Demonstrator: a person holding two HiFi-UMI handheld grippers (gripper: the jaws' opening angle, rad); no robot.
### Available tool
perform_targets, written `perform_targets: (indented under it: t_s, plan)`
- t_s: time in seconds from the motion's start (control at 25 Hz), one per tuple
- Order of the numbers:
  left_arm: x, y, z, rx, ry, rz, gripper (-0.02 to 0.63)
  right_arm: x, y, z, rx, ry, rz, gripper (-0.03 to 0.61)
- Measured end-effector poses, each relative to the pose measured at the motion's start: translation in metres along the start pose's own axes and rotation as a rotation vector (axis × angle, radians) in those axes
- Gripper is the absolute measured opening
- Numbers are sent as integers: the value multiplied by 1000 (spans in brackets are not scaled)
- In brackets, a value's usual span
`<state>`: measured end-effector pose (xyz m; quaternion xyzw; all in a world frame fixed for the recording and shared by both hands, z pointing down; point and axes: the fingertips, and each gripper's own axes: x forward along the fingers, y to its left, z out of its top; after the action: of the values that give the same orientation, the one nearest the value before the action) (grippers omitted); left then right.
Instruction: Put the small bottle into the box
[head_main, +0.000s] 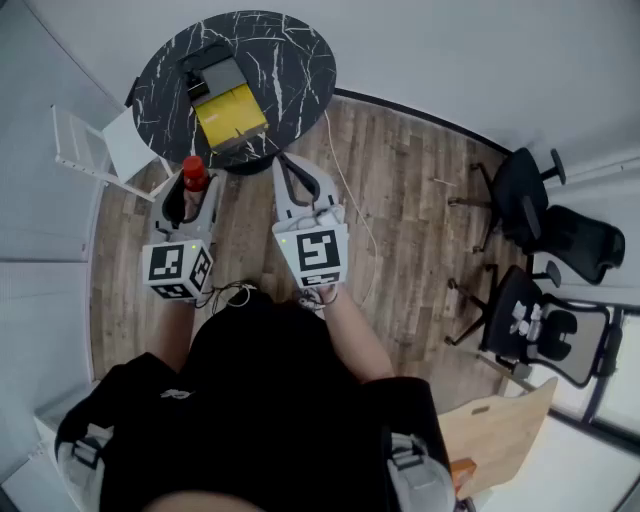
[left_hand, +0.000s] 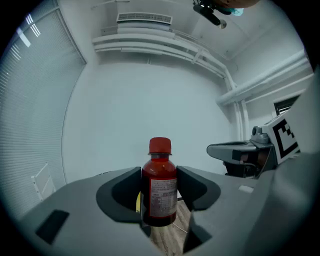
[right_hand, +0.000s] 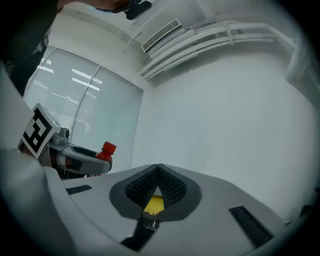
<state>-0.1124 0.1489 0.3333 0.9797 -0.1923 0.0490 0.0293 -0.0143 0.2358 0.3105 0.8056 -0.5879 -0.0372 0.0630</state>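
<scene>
A small bottle (head_main: 194, 176) of red liquid with a red cap and a white label stands upright between the jaws of my left gripper (head_main: 192, 197), which is shut on its body. In the left gripper view the bottle (left_hand: 160, 196) fills the gap of the left gripper (left_hand: 159, 175), both pads against its sides. The open box (head_main: 230, 113), yellow inside, lies on the round black marble table (head_main: 290, 60) just beyond both grippers. My right gripper (head_main: 297, 168) is shut with nothing in it, beside the left one; its ribbed pads (right_hand: 167, 186) meet, with the yellow box (right_hand: 154, 205) behind them.
A white folding chair (head_main: 100, 150) stands left of the table. Black office chairs (head_main: 545, 215) stand on the wood floor at the right. A thin cable (head_main: 352, 205) runs across the floor. A light wooden board (head_main: 500, 432) sits at the lower right.
</scene>
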Motion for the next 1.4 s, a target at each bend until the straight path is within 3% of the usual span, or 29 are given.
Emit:
perform_targets:
  t_s: [0.2,0.44,0.64,1.0,1.4]
  plan:
    - [-4,22,-2,32,3,-21,215,16,25,-6,8,14,19,-5]
    - [-11,49,-2,89,-4,-61,215,19,49,-41,-80,129,18,-5]
    - [-8,68,-19,34,21,-76,215,28,63,-48,-55,162,29,-5]
    - [33,85,-39,6,81,-54,215,83,54,-69,18,167,95,-5]
    - [106,107,-30,-23,113,71,215,167,3,-73,56,154,251,-3]
